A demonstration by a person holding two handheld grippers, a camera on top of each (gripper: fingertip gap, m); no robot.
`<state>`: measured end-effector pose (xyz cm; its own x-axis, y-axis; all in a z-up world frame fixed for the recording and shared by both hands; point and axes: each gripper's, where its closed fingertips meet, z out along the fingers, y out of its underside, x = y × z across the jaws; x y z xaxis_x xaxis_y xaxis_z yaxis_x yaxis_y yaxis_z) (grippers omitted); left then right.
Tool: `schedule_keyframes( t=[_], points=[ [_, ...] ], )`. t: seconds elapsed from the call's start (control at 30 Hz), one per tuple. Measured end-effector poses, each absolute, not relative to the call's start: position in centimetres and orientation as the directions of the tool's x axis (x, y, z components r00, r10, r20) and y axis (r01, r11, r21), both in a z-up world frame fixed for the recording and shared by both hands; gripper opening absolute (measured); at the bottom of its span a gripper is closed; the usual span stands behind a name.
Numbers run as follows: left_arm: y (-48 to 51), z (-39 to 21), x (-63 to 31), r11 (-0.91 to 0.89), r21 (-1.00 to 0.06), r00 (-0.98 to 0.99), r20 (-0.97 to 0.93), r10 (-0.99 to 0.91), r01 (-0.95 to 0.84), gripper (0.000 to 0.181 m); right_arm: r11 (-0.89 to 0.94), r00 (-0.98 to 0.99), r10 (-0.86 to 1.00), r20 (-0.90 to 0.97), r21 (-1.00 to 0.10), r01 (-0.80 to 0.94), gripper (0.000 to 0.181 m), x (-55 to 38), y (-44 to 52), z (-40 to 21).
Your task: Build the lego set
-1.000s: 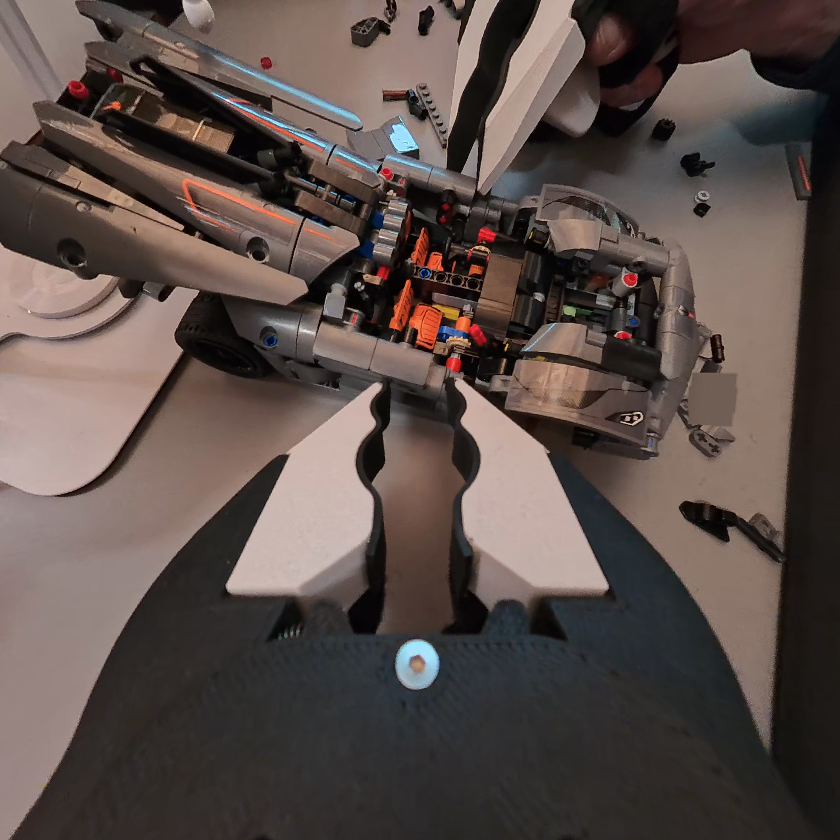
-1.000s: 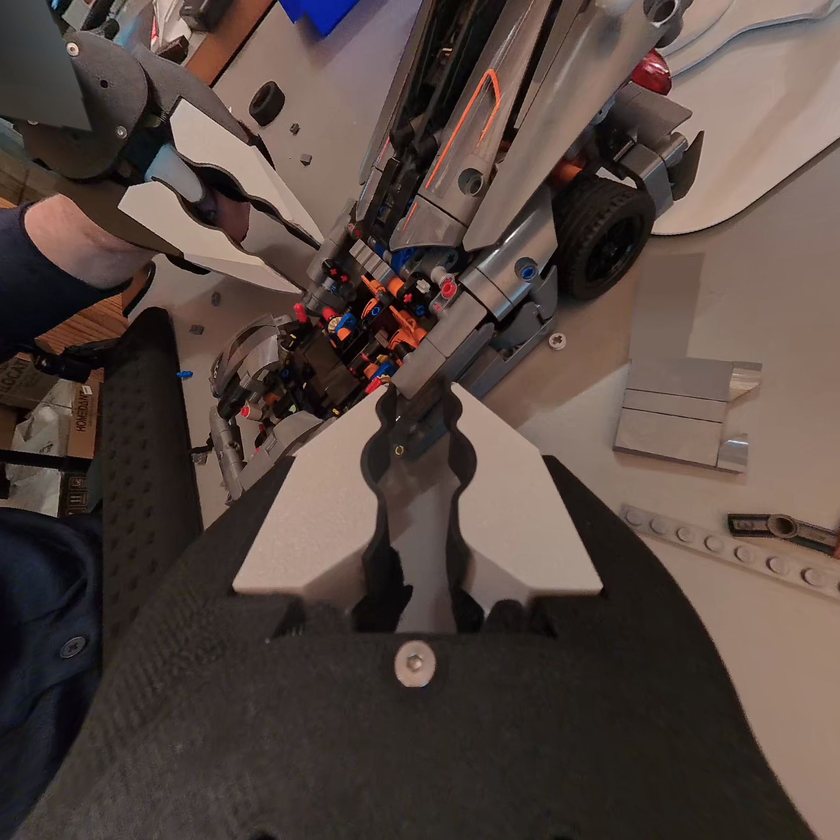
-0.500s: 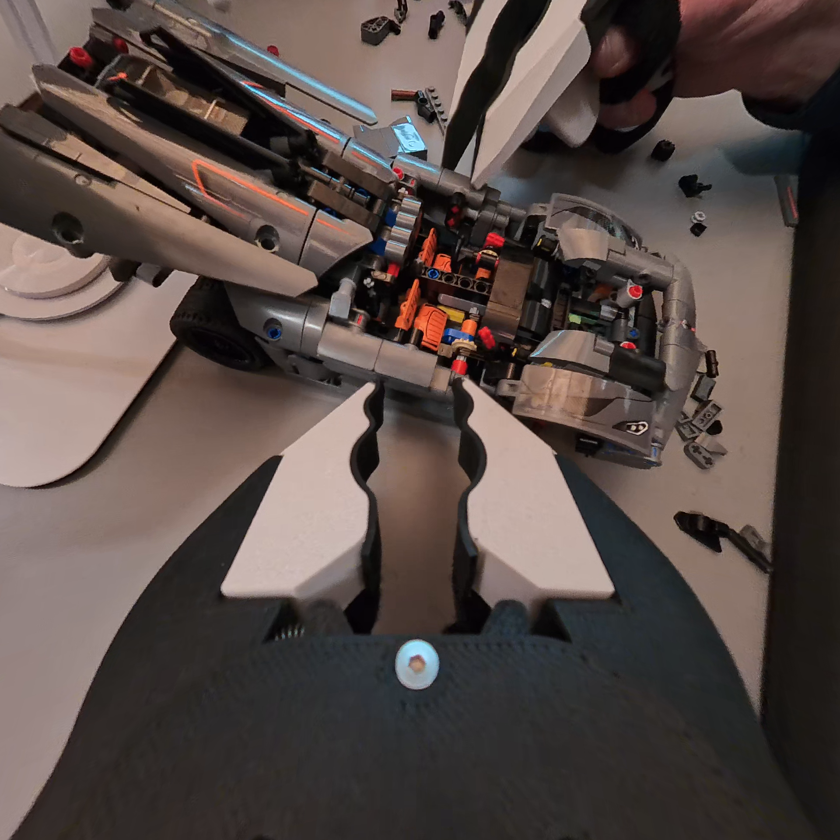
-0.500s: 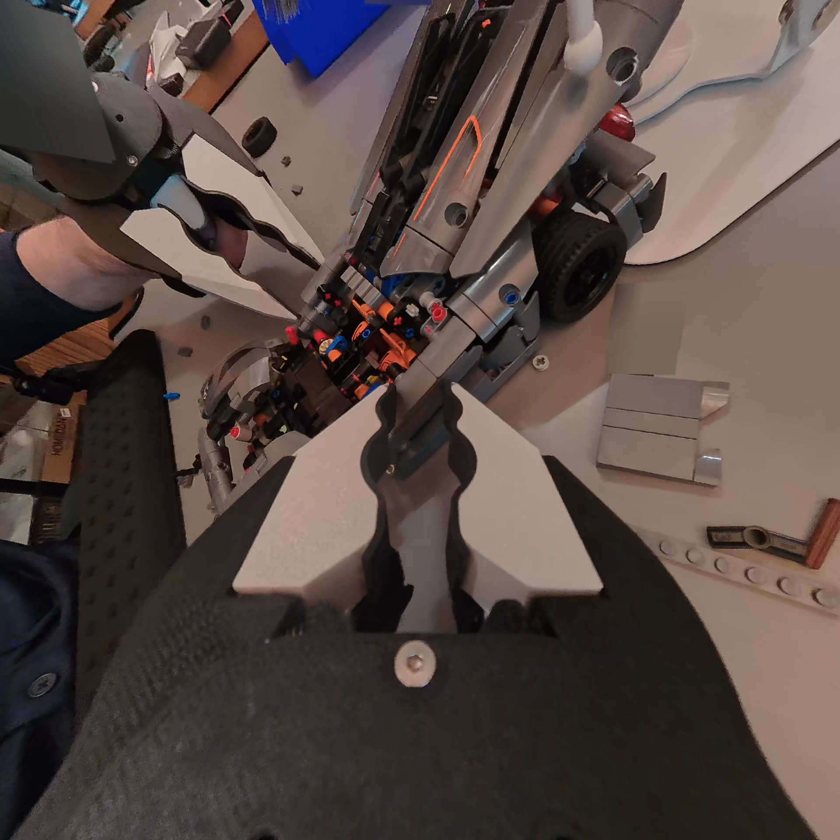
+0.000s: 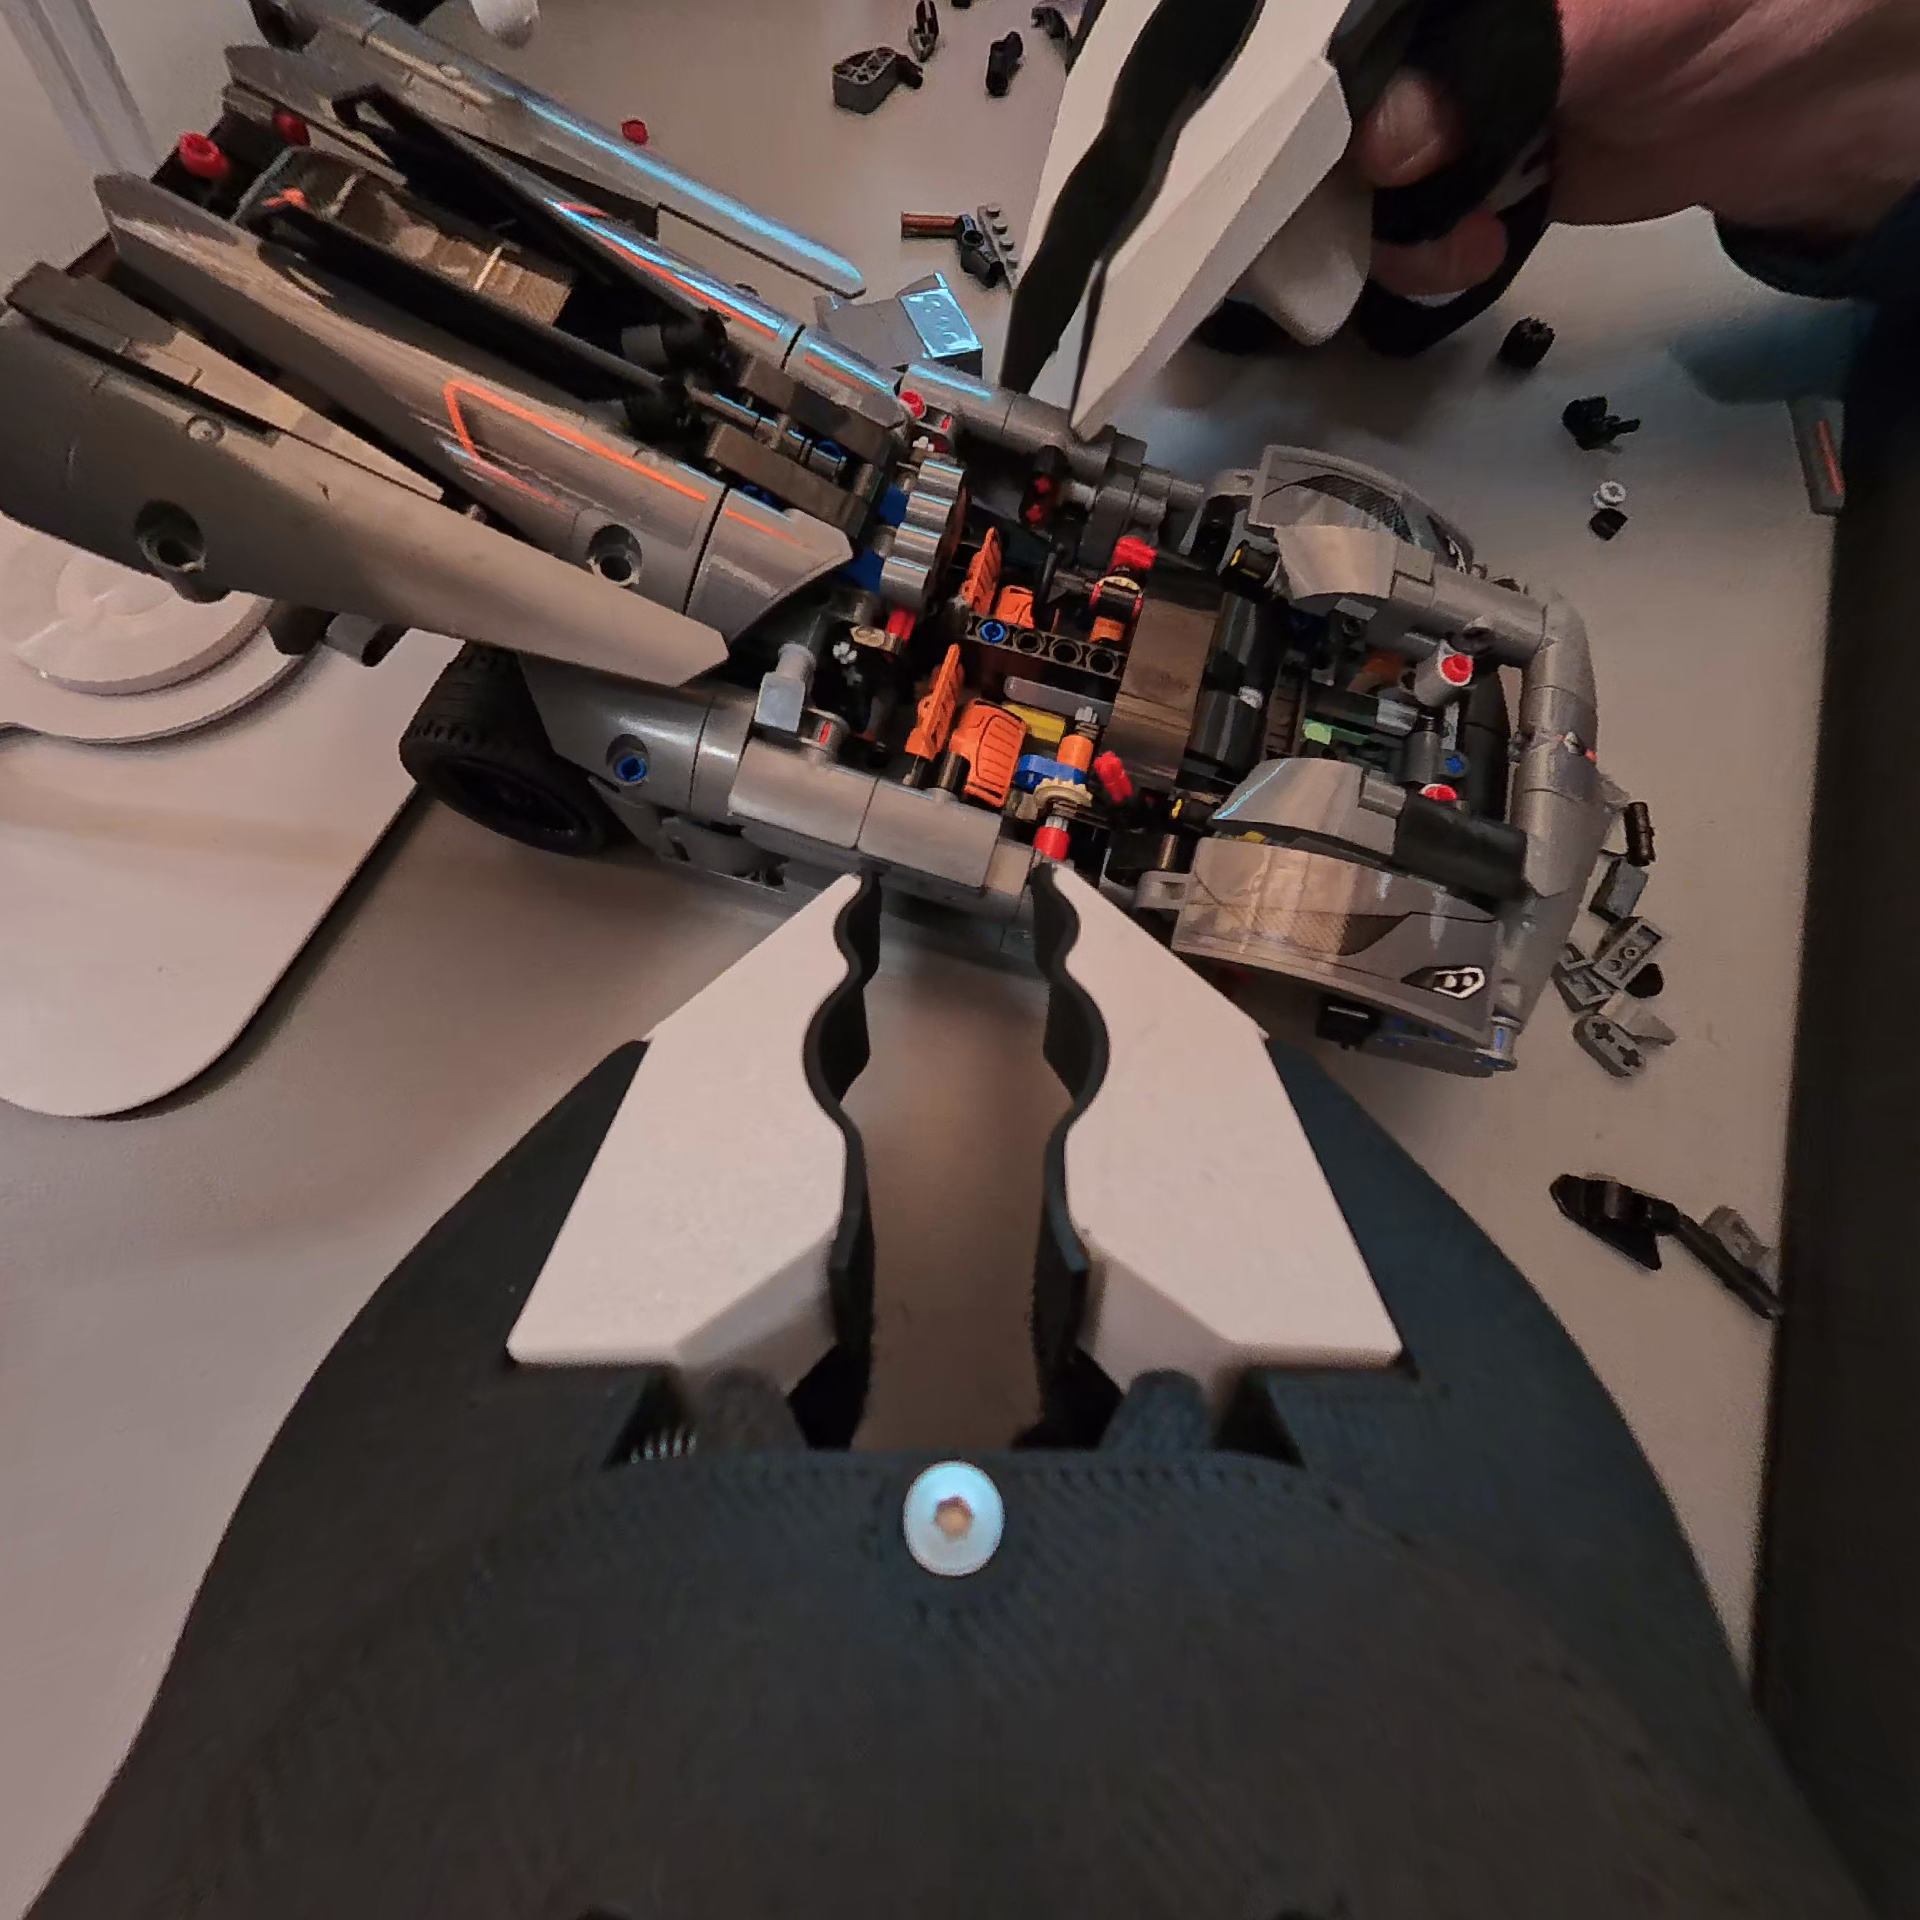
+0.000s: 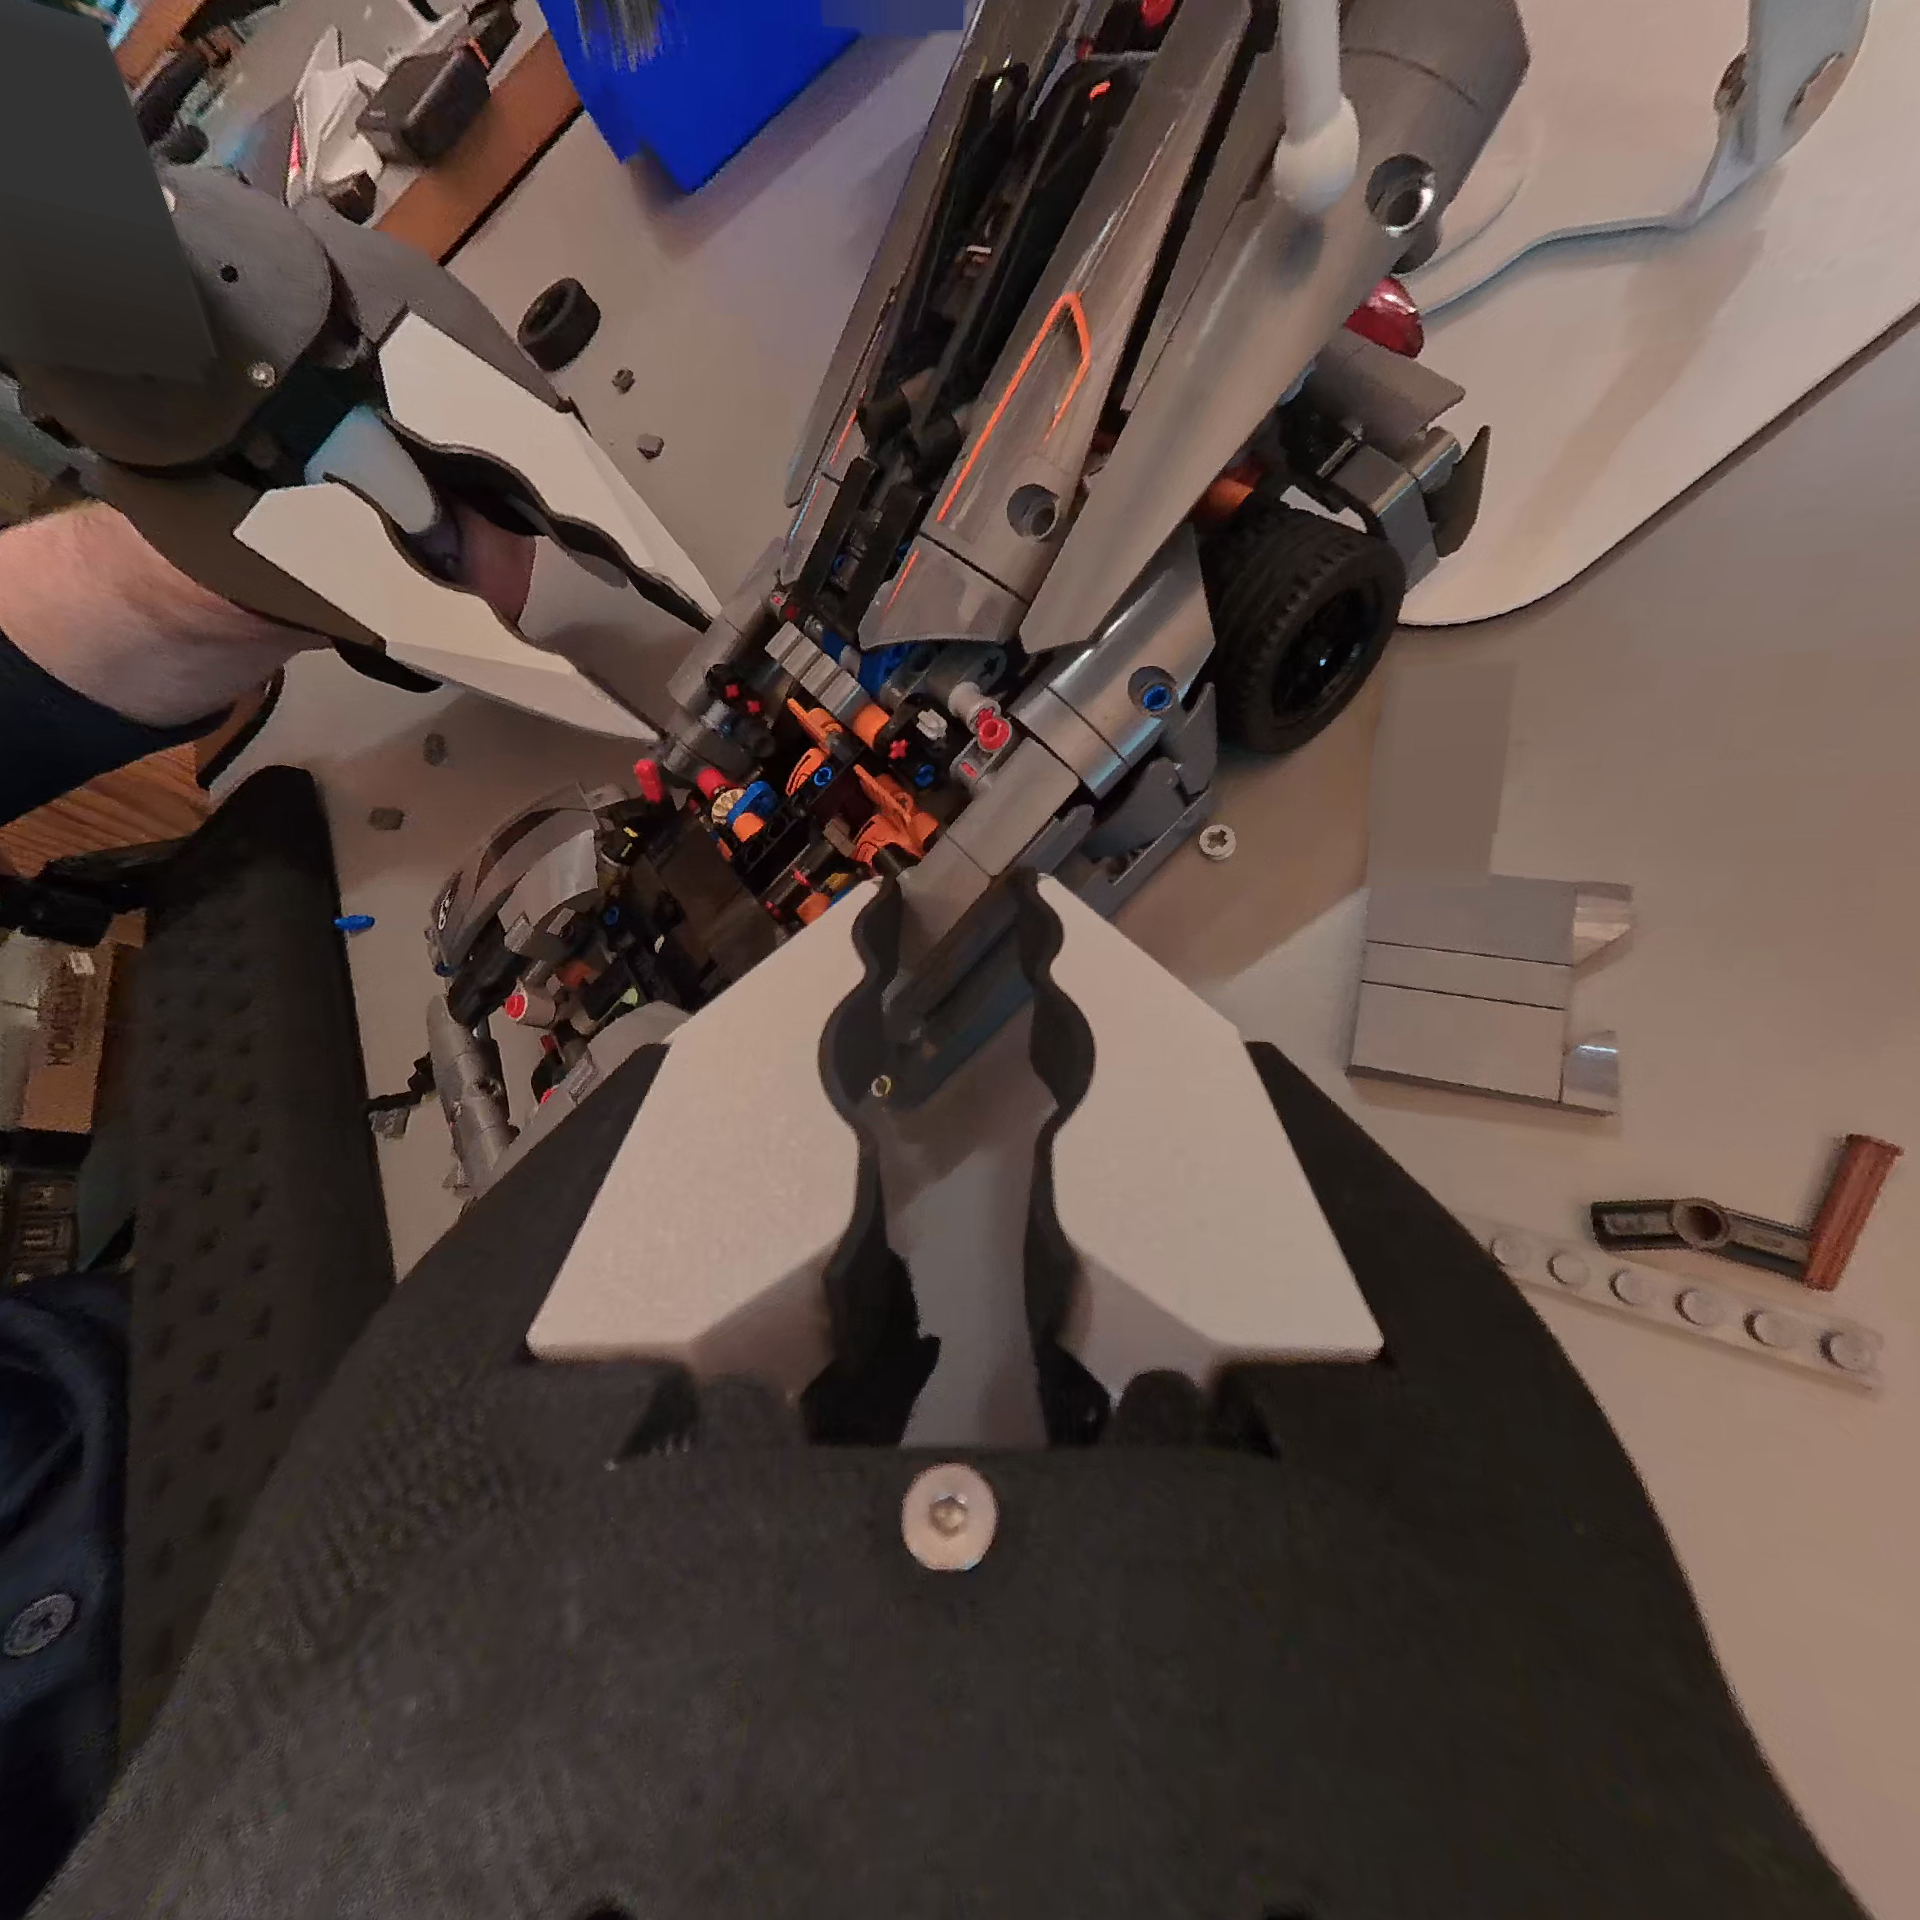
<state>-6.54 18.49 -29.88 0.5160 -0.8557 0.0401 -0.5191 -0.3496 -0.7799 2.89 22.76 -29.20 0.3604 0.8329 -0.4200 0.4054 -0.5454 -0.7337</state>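
Your left gripper [image 5: 951, 894] sits low over the table [image 5: 260, 1195] with its jaws apart, tips just at the near sill of the grey lego car [image 5: 935, 665], nothing between them. The car lies across the table in the left wrist view, its engine cover panels [image 5: 436, 468] raised and tilted back toward the left, its open cockpit showing orange seats [image 5: 982, 743] and red and blue pins.

Your right gripper [image 6: 951, 899] has its jaws clamped on the sill on the car's far side, a dark grey beam [image 6: 951, 992] running between the 2 fingers. From the left wrist view, the right gripper's white fingertips [image 5: 1096, 410] press down on that far sill.

Loose parts lie around: a grey panel piece [image 6: 1475, 997], a long studded plate [image 6: 1683, 1304], a brown pin [image 6: 1855, 1205] and small black bits [image 5: 1652, 1221] near the car's nose. A black rear wheel [image 6: 1299, 634] rests on the table.
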Motion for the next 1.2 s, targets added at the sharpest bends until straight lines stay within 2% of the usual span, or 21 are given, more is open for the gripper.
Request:
schedule_keyframes(
  t=[0.27, 0.63, 0.8, 0.87, 0.93, 1.0, 1.2],
  points=[
    [18.5, -29.9, -6.5, -0.355, -0.78, 0.521, 0.044, -0.853, -0.515, 0.028, -0.545, 0.385, 0.829, -0.405, -0.74, 0.395, 0.022, 2.7, 23.1, -29.3],
    [18.6, -30.0, -6.7, -0.349, -0.78, 0.527, 0.028, -0.849, -0.52, 0.027, -0.488, 0.387, 0.858, -0.337, -0.771, 0.409, 0.011, 2.7, 23.1, -28.7],
    [18.7, -30.0, -6.7, -0.355, -0.782, 0.528, 0.039, -0.848, -0.513, 0.027, -0.506, 0.383, 0.85, -0.362, -0.764, 0.402, 0.014, 2.7, 23.0, -28.8],
    [18.6, -30.0, -6.7, -0.352, -0.782, 0.526, 0.036, -0.85, -0.515, 0.027, -0.521, 0.383, 0.843, -0.377, -0.748, 0.411, 0.021, 2.6, 22.8, -29.1],
    [18.7, -30.1, -6.8, -0.35, -0.779, 0.527, 0.03, -0.85, -0.52, 0.028, -0.49, 0.375, 0.859, -0.348, -0.771, 0.407, 0.012, 2.6, 22.8, -28.7],
    [18.7, -30.0, -6.8, -0.351, -0.781, 0.527, 0.033, -0.849, -0.517, 0.027, -0.457, 0.366, 0.876, -0.315, -0.785, 0.418, 0.012, 2.7, 22.7, -28.2],
    [18.7, -30.0, -6.8, -0.352, -0.781, 0.525, 0.035, -0.85, -0.516, 0.027, -0.504, 0.359, 0.855, -0.375, -0.765, 0.402, 0.013, 2.7, 22.7, -28.5]
  ],
)
